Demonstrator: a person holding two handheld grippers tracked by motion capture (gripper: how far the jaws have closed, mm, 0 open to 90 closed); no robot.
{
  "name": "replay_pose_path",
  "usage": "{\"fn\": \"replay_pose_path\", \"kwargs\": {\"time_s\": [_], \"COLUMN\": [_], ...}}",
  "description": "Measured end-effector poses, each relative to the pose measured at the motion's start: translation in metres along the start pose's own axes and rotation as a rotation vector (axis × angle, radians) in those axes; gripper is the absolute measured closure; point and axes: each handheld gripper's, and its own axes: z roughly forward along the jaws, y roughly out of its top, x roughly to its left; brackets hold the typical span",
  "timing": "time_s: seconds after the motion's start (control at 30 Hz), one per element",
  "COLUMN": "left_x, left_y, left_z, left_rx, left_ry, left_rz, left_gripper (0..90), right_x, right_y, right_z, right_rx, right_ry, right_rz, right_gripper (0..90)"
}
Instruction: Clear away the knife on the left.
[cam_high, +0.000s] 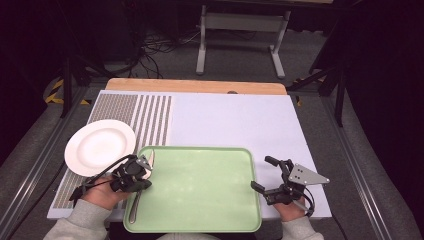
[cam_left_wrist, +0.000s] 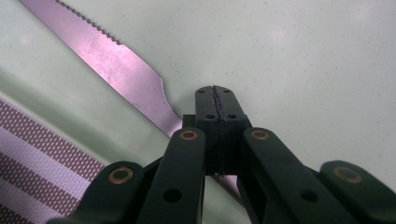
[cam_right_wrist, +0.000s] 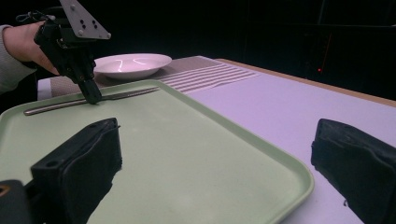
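A table knife (cam_high: 133, 207) lies flat along the left side of the green tray (cam_high: 200, 148), its serrated blade (cam_left_wrist: 116, 65) pointing away from me. My left gripper (cam_high: 141, 179) points down at the knife's middle, jaws shut pad to pad (cam_left_wrist: 215, 98); the knife's neck runs under them and I see nothing between the pads. The right gripper view shows that gripper's tip (cam_right_wrist: 92, 97) down at the knife (cam_right_wrist: 60, 106). My right gripper (cam_high: 261, 173) hovers at the tray's right rim, open and empty (cam_right_wrist: 217, 158). A white plate (cam_high: 100, 146) sits left of the tray.
The tray lies at the near edge of a white mat (cam_high: 230, 120) with a striped panel (cam_high: 150, 117) at its left. The plate rests on that panel. A wooden table edge (cam_high: 195, 86) runs along the far side.
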Motion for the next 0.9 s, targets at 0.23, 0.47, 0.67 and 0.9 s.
{"fn": "replay_pose_path", "kwargs": {"time_s": [0.23,0.47,0.67,0.9], "left_x": [0.002,0.0038,0.0039,0.0022], "left_y": [-0.0026,-0.0037,-0.0046,-0.0039], "left_z": [-0.0011,-0.0019,-0.0024,-0.0046], "left_rx": [0.001,0.007,0.012,-0.002], "left_ry": [0.001,0.0,-0.003,-0.008], "left_rz": [-0.03,-0.043,-0.063,-0.046], "left_gripper": [89.7,89.7,89.5,71.9], "right_x": [-0.0004,-0.0004,-0.0004,-0.0002], "right_y": [-0.0004,-0.0005,-0.0005,-0.0003], "right_z": [0.0003,0.0004,0.0004,0.0], "right_rx": [0.002,0.003,0.003,-0.001], "right_ry": [-0.001,-0.002,-0.001,-0.001], "right_rz": [0.002,0.004,0.003,0.001], "right_gripper": [2.3,2.3,2.3,2.3]}}
